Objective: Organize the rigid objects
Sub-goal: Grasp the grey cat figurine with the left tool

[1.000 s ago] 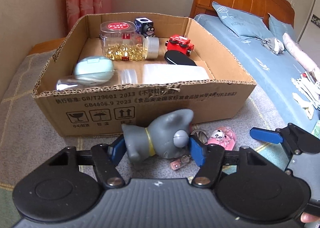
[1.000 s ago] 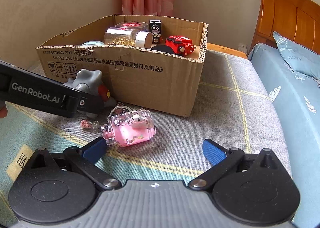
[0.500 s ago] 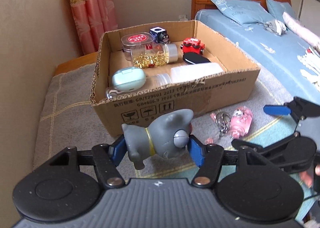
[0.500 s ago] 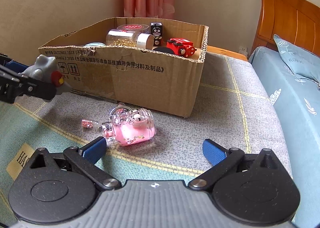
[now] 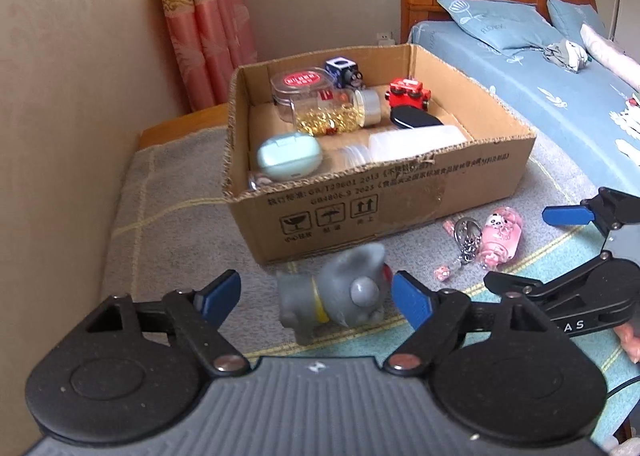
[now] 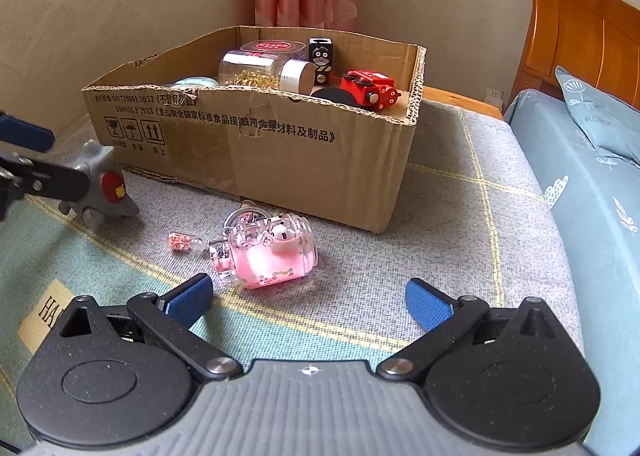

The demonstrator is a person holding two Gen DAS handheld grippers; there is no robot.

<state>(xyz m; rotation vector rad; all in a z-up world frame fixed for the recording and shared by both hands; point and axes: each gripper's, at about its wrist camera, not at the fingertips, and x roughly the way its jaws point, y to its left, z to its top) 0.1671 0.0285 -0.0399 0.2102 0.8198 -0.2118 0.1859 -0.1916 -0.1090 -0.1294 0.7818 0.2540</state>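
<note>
A grey cat-like toy (image 5: 336, 292) with a yellow collar lies on the rug in front of the cardboard box (image 5: 400, 191). My left gripper (image 5: 316, 298) stands around the toy with its jaws opening, and the blue pads (image 5: 220, 292) are clear of it. In the right wrist view the toy (image 6: 100, 183) sits at the left behind a left finger (image 6: 44, 179). A pink bottle keychain (image 6: 272, 252) lies just ahead of my right gripper (image 6: 310, 300), which is open with nothing between its fingers. The keychain (image 5: 500, 240) also lies right of the toy.
The box (image 6: 280, 143) holds a jar of gold capsules (image 5: 332, 115), a red toy car (image 5: 408, 93), a teal case (image 5: 288, 157), a white container (image 5: 416, 139) and a penguin cube (image 5: 344, 71). A wall is on the left, a bed (image 5: 560, 95) on the right.
The left gripper's jaws have spread and let go of the grey toy, which now rests lower on the rug. The left gripper has pulled back and up. The right gripper has kept still.
</note>
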